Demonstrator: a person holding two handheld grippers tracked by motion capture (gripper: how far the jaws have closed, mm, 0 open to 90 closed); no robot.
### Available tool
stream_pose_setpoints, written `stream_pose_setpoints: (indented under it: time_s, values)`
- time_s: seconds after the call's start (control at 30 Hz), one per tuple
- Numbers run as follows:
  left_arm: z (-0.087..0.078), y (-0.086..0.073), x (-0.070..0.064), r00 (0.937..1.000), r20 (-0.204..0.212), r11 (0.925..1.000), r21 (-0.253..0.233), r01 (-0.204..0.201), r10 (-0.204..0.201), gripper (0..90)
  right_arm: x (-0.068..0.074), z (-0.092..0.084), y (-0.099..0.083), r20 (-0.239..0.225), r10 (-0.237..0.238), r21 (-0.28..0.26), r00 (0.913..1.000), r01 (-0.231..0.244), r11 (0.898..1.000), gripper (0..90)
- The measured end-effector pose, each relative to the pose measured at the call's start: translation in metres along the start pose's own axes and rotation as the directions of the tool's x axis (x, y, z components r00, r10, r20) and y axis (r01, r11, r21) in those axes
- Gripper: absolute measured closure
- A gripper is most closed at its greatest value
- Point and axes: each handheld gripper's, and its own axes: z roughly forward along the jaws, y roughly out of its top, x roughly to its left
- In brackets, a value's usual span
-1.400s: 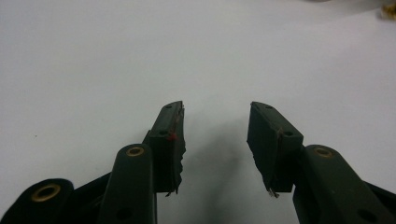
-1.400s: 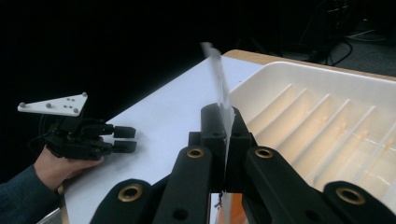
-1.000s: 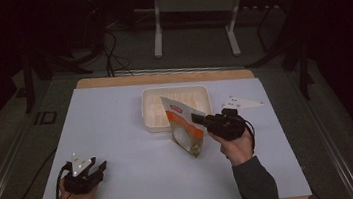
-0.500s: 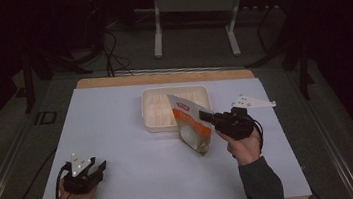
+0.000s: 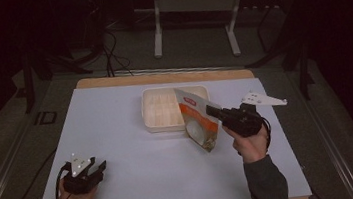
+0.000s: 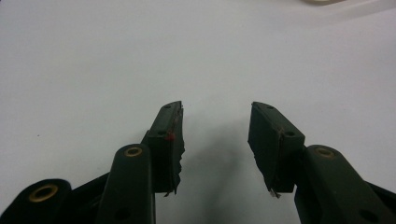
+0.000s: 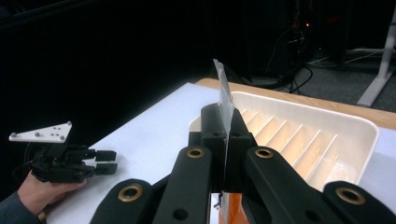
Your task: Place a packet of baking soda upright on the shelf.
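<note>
R gripper (image 5: 212,110) clamped on pouch (image 5: 197,120) edge, pouch hanging at tray's (image 5: 158,109) near-right corner, above the mat. L gripper (image 5: 102,165) jaws apart, nothing between, near-left on bare mat (image 5: 118,136) w/ wide free space

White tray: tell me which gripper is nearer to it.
Right. The right gripper holds a pouch at the white tray's near right corner; the left gripper rests far off, near the table's front left.

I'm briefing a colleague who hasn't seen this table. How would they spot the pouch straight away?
On the white table, find the cream ribbed tray near the far edge. At the tray's right end, the pouch hangs pinched in the right claw. It is the one flat white-and-orange packet, held off the surface.
</note>
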Motion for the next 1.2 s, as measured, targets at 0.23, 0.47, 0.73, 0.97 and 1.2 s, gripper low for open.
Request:
stream_pose_setpoints:
  time_s: [0.23,0.47,0.73,0.97,1.2]
  values:
    - [0.0,0.0,0.0,1.0,0.001,1.0,-0.002,0.001,-0.001,54.6,-0.002,-0.006,0.006,0.018,0.006,-0.033,0.9998,-0.005,0.999,90.0]
    - [0.0,0.0,0.0,1.0,0.002,1.0,0.0,0.0,0.0,54.5,-0.003,-0.011,0.013,0.034,0.007,-0.056,0.9994,-0.005,0.998,90.0]
    - [0.0,0.0,0.0,1.0,0.002,1.0,0.0,0.001,-0.001,54.5,-0.008,-0.012,0.017,0.061,0.021,-0.083,0.9979,-0.016,0.996,90.0]
    - [0.0,0.0,0.0,1.0,0.003,1.0,0.001,0.001,-0.001,54.5,-0.012,-0.012,0.02,0.08,0.044,-0.104,0.9958,-0.036,0.994,90.0]
    - [0.0,0.0,0.0,1.0,0.002,1.0,0.0,0.001,-0.001,54.5,-0.018,-0.012,0.023,0.103,0.058,-0.117,0.993,-0.046,0.992,90.0]
